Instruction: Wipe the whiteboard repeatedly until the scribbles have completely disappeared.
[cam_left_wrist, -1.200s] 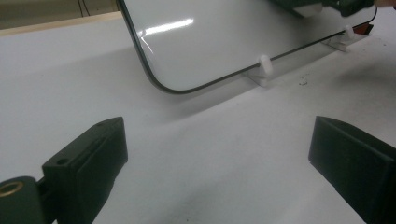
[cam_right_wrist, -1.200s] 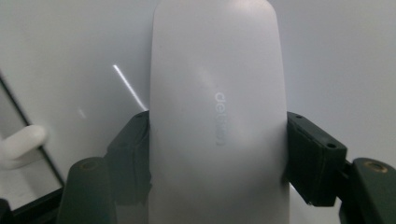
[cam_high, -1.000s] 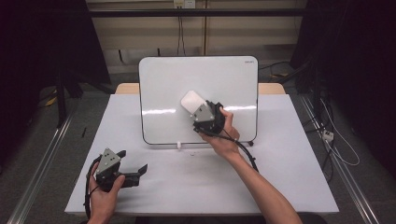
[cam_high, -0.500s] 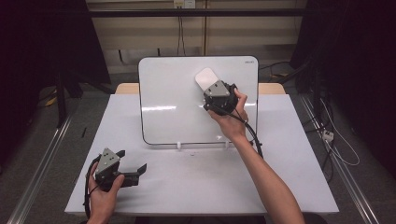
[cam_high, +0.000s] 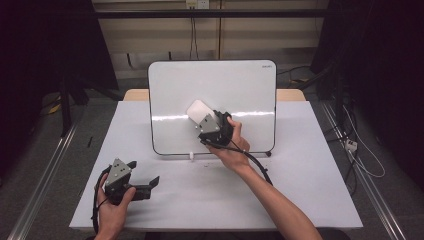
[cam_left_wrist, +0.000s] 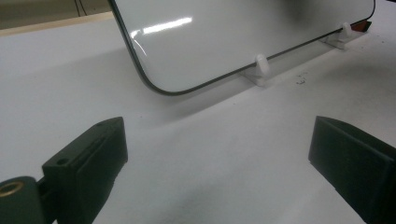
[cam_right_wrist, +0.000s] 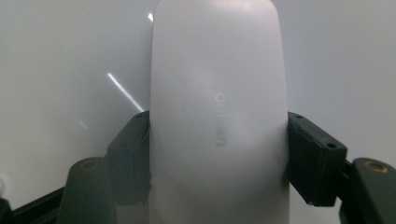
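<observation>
Eraser (cam_high: 198, 111) is pressed flat on the whiteboard (cam_high: 240, 90), clamped in the right gripper (cam_right_wrist: 217, 154). Board surface looks clean already, so wiping seems nearly done. Left gripper (cam_high: 131, 181) rests on the table (cam_high: 310, 165), jaws apart and empty.

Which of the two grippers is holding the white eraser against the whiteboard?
The right gripper: its jaws are shut on the eraser at the whiteboard. The left gripper rests open on the table.

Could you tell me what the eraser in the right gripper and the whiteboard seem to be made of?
Eraser: probably matte white plastic, given its smooth moulded shell with faint embossed lettering. Whiteboard: a glossy white coated panel showing sharp light streaks; thin dark rim, material unclear.
</observation>
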